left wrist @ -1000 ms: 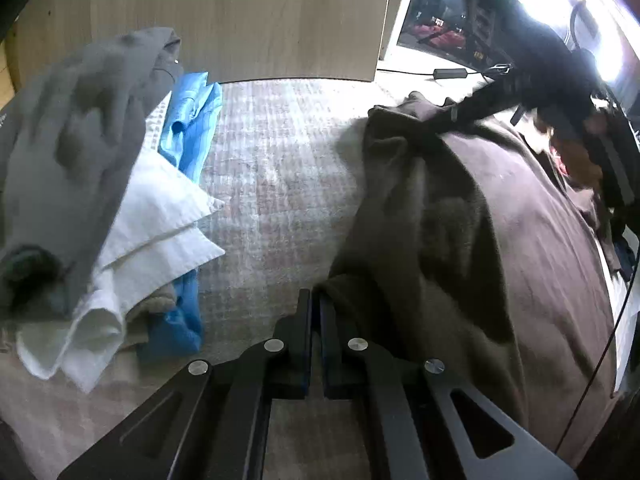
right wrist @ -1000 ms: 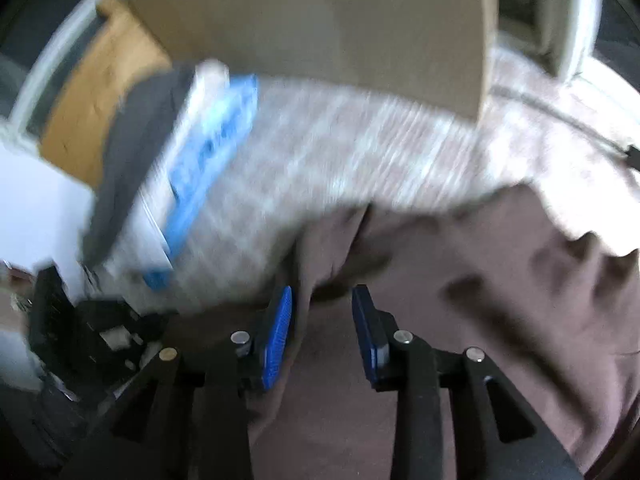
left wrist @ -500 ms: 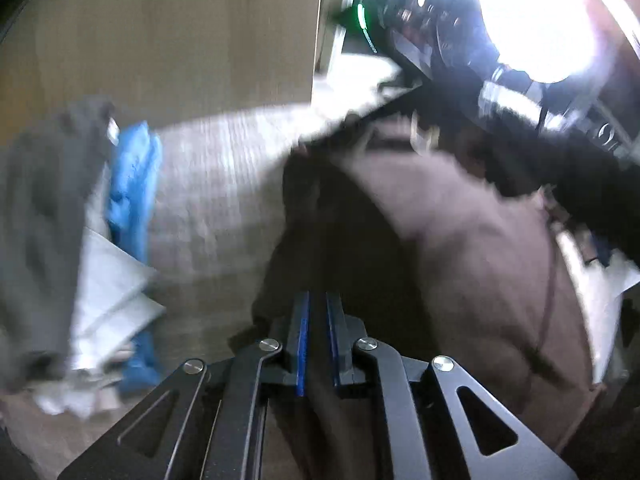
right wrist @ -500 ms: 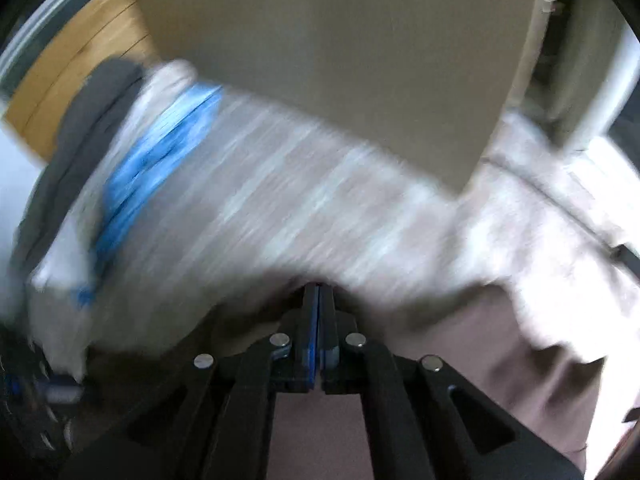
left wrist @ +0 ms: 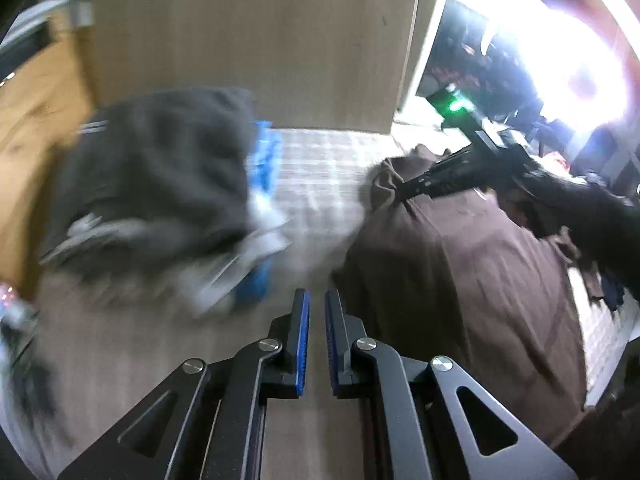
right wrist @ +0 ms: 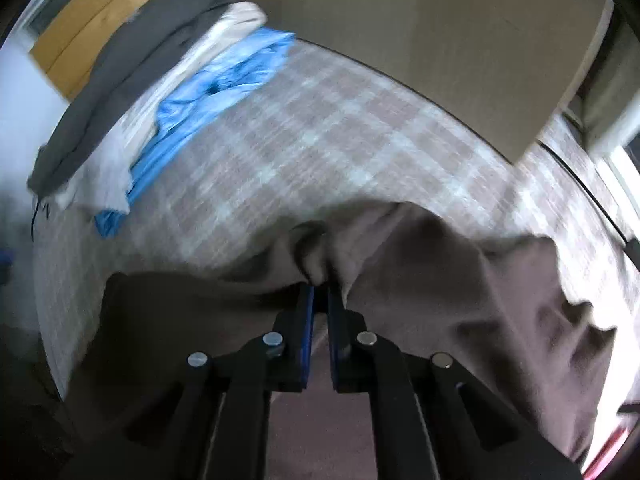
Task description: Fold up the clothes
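The right claw (right wrist: 318,294) was clamped on the brown garment (right wrist: 460,280) edge; the left claw (left wrist: 316,300), nearly together and empty, hung just left of it

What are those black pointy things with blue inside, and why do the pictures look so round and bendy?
Those are two grabbing tools, one in each of a person's hands. Each carries a small wide-eyed camera looking along its fingers, which bends the picture. One picture comes from the left gripper; its blue pads are nearly together with nothing between them. The other comes from the right gripper, which pinches a bunched edge of the brown garment. That garment lies on a checked cover. Off to the side sits a pile of clothes: grey, white and blue ones. In the left picture you can spot the right gripper too.
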A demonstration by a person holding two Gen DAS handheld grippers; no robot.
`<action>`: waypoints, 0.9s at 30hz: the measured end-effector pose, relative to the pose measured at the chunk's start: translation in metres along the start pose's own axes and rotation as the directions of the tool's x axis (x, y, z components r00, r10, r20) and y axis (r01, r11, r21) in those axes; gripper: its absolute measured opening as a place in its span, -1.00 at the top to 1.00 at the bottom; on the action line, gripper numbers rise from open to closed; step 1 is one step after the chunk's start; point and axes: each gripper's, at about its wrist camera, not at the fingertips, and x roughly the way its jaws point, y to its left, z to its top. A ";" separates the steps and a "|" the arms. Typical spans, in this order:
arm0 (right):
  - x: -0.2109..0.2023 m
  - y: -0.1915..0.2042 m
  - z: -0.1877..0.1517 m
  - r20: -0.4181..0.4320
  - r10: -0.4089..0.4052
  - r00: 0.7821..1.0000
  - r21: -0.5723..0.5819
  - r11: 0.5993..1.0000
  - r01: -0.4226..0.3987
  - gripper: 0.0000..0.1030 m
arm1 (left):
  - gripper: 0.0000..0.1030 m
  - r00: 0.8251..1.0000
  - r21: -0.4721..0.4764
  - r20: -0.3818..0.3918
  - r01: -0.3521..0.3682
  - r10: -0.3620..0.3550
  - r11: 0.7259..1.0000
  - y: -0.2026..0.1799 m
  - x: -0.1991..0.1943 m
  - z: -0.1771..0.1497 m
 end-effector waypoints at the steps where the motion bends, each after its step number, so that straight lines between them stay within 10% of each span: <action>1: -0.009 0.004 -0.001 0.018 -0.031 0.999 -0.010 0.999 0.031 0.84 | 0.78 1.000 -0.019 0.006 -0.020 0.021 1.000 0.004 -0.022 -0.013; 4: -0.047 0.032 -0.010 0.083 -0.018 0.996 -0.105 0.994 0.026 0.76 | 0.62 0.998 -0.068 -0.023 -0.065 0.063 0.996 0.011 -0.078 -0.069; 8: -0.070 0.099 -0.025 0.053 0.055 0.997 -0.315 0.948 -0.036 0.03 | 0.27 0.990 -0.179 -0.126 -0.078 0.056 0.981 0.014 -0.121 -0.156; 13: -0.051 0.146 -0.027 -0.073 0.063 0.995 -0.348 0.934 -0.084 0.03 | 0.26 0.980 -0.389 -0.195 -0.033 -0.047 0.921 0.003 -0.103 -0.234; 19: -0.033 0.183 -0.053 -0.129 0.064 0.990 -0.374 0.921 -0.109 0.58 | 0.27 0.979 -0.232 -0.101 0.150 -0.177 0.961 -0.065 -0.060 -0.234; 27: 0.008 0.175 -0.073 -0.217 0.012 0.976 -0.347 0.934 -0.088 0.57 | 0.50 0.991 -0.370 -0.099 0.052 -0.095 0.928 -0.029 -0.060 -0.249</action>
